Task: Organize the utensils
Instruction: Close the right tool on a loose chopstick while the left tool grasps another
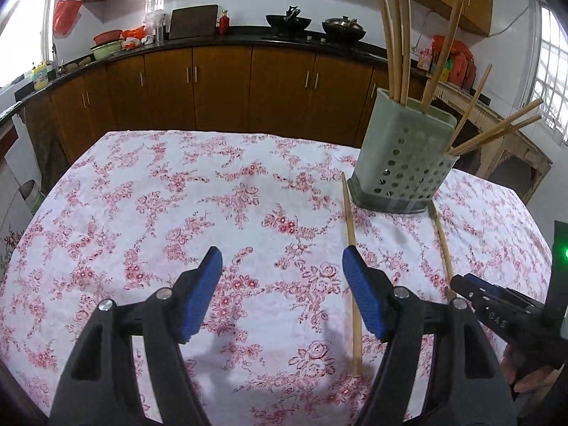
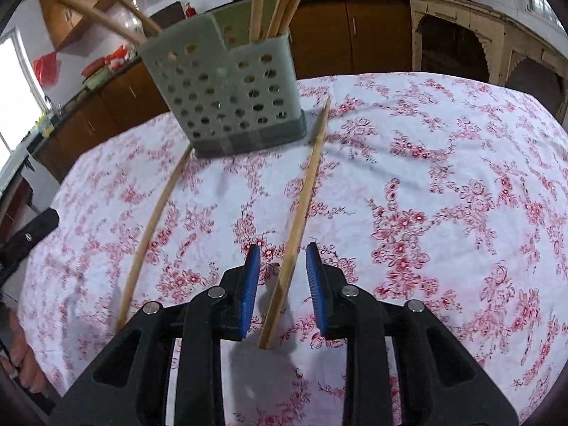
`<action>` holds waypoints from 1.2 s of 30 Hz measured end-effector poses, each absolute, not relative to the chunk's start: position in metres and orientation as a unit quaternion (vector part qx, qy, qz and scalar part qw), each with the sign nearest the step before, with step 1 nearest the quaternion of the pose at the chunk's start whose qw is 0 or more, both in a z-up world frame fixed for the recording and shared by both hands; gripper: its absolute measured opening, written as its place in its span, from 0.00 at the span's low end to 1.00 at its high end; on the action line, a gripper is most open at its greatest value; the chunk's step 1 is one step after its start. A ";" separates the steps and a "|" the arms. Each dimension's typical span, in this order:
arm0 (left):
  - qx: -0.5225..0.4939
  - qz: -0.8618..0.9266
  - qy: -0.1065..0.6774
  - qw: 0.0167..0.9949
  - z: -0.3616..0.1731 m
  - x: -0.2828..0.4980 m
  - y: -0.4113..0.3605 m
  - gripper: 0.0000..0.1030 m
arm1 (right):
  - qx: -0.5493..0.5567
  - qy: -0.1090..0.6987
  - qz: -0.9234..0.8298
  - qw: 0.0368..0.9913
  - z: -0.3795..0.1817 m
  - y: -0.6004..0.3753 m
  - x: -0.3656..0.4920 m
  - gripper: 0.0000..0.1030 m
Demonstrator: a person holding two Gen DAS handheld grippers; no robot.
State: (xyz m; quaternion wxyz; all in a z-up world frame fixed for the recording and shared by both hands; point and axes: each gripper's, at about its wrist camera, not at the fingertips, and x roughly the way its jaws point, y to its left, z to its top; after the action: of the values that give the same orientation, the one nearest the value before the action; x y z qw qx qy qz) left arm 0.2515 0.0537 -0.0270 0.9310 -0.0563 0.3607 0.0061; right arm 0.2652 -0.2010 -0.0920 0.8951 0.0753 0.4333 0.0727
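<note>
Chopsticks of pale wood are the things to sort: several stand leaning in a grey-green perforated holder near the far edge of the tabletop, which wears a white cloth with red flowers. Two more lie flat on the cloth in front of the holder, each with its far tip at the holder's base. The left chopstick passes behind a blue pad of the left gripper, whose jaws are spread wide with only cloth between them. The right chopstick runs between the pads of the right gripper; the jaws stand narrowly apart, with a gap on each side of the stick. Its near end is cut off behind the gripper body, and the right wrist view is blurred. Open cloth stretches to the left and right edges of the tabletop.
</note>
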 end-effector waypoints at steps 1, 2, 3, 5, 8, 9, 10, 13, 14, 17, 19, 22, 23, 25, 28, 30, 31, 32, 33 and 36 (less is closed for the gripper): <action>-0.056 0.006 0.363 0.930 -0.029 0.253 0.054 0.67 | 0.066 0.435 0.070 0.895 -0.095 -0.200 0.265 0.21; -0.056 0.006 0.366 0.929 -0.031 0.254 0.054 0.67 | 0.062 0.436 0.067 0.895 -0.096 -0.201 0.263 0.19; -0.056 0.005 0.368 0.928 -0.033 0.255 0.053 0.67 | 0.054 0.430 0.061 0.899 -0.097 -0.201 0.261 0.14; -0.056 0.001 0.370 0.927 -0.036 0.256 0.052 0.67 | 0.046 0.427 0.058 0.901 -0.098 -0.201 0.261 0.10; -0.053 -0.011 0.375 0.926 -0.039 0.257 0.046 0.65 | 0.055 0.426 0.047 0.902 -0.098 -0.211 0.261 0.09; -0.051 -0.016 0.375 0.925 -0.039 0.257 0.045 0.64 | 0.057 0.426 0.040 0.902 -0.098 -0.218 0.262 0.08; -0.049 -0.025 0.378 0.924 -0.041 0.257 0.041 0.61 | 0.061 0.425 0.028 0.903 -0.098 -0.228 0.263 0.08; -0.044 -0.048 0.388 0.919 -0.047 0.257 0.031 0.50 | 0.081 0.423 -0.014 0.902 -0.098 -0.256 0.269 0.08; -0.041 -0.057 0.394 0.916 -0.051 0.258 0.025 0.46 | 0.095 0.424 -0.032 0.900 -0.097 -0.270 0.271 0.08; -0.029 -0.075 0.412 0.908 -0.063 0.262 0.010 0.37 | 0.115 0.425 -0.047 0.897 -0.097 -0.293 0.273 0.08; -0.021 -0.080 0.420 0.904 -0.070 0.265 0.002 0.36 | 0.109 0.425 -0.039 0.898 -0.097 -0.296 0.271 0.08; -0.006 -0.078 0.432 0.898 -0.081 0.271 -0.009 0.30 | 0.095 0.423 -0.028 0.901 -0.098 -0.295 0.269 0.08; -0.003 -0.076 0.435 0.897 -0.083 0.272 -0.011 0.24 | 0.094 0.423 -0.023 0.901 -0.098 -0.294 0.270 0.08; 0.006 -0.066 0.436 0.898 -0.088 0.275 -0.014 0.15 | 0.091 0.423 -0.012 0.901 -0.097 -0.291 0.271 0.08; 0.007 -0.049 0.433 0.900 -0.089 0.283 -0.011 0.08 | 0.080 0.425 0.012 0.901 -0.095 -0.281 0.275 0.08; -0.014 -0.029 0.436 0.899 -0.088 0.291 0.000 0.08 | 0.076 0.426 0.022 0.901 -0.094 -0.277 0.278 0.08; -0.023 -0.020 0.437 0.899 -0.088 0.295 0.005 0.08 | 0.075 0.425 0.026 0.902 -0.094 -0.274 0.279 0.08; -0.036 -0.013 0.438 0.898 -0.087 0.299 0.012 0.08 | 0.071 0.424 0.031 0.902 -0.094 -0.271 0.280 0.08; -0.042 -0.009 0.438 0.898 -0.087 0.301 0.017 0.08 | 0.066 0.423 0.032 0.903 -0.094 -0.268 0.281 0.08; -0.039 -0.008 0.436 0.899 -0.087 0.307 0.025 0.08 | 0.053 0.420 0.033 0.905 -0.093 -0.263 0.282 0.08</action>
State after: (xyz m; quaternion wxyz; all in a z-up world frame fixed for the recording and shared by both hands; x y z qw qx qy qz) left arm 0.3072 0.0246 -0.0868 0.8991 -0.0385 0.4359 -0.0077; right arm 0.2817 -0.2630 -0.0935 0.9052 0.0531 0.4204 0.0332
